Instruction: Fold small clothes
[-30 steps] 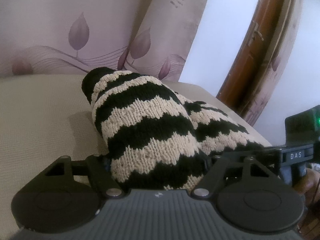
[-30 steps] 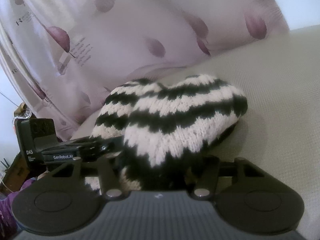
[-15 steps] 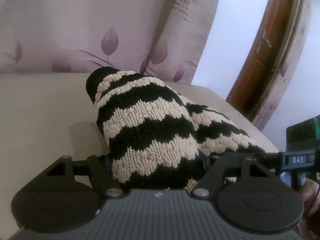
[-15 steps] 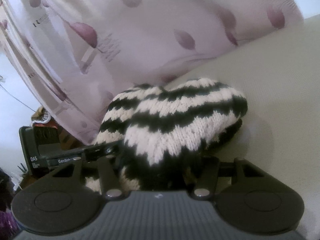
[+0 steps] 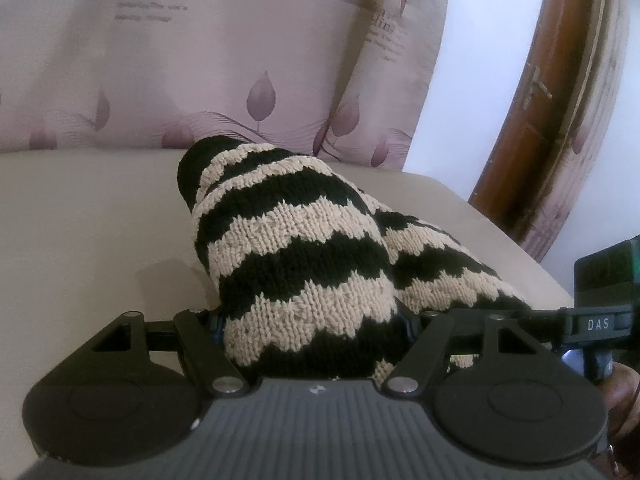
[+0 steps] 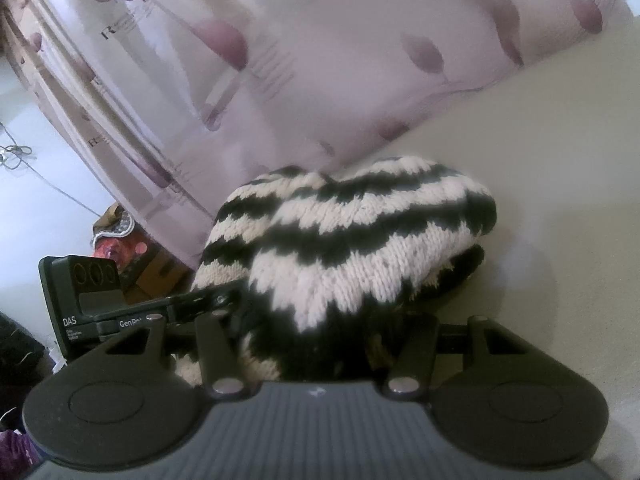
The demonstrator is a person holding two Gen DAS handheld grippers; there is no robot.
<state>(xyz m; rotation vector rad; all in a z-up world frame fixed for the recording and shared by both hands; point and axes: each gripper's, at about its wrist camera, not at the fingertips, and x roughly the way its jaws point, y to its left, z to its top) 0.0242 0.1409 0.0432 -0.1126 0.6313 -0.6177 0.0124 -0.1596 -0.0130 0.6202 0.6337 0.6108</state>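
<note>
- We see a small knitted garment [image 5: 304, 264], worked in black and cream zigzag stripes with a chunky stitch, bunched into a thick, rounded bundle.
- Its far end [image 5: 192, 168] is solid black and rounded, and it points toward the back edge of the beige cushioned surface [image 5: 80, 216].
- In the right wrist view the same garment [image 6: 352, 248] looks doubled over, with a top layer lying on a darker lower layer along its right side.
- The bundle sits over the cushioned surface, near the edge where a lilac curtain [image 5: 200, 60] printed with leaves and lettering hangs behind it.
- We hold the left gripper [image 5: 312, 320] closed on the near end of the knit; the fabric fills the gap between its fingers, which stand fairly wide around the thick wool.
- The right gripper [image 6: 320, 320] likewise clamps the near end of the bundle, with the knit packed between its fingers.
- Each gripper shows in the other's view beside the garment, so both grip the same near end side by side.
- A brown wooden door frame [image 5: 532, 120] stands at the right in the left wrist view.
</note>
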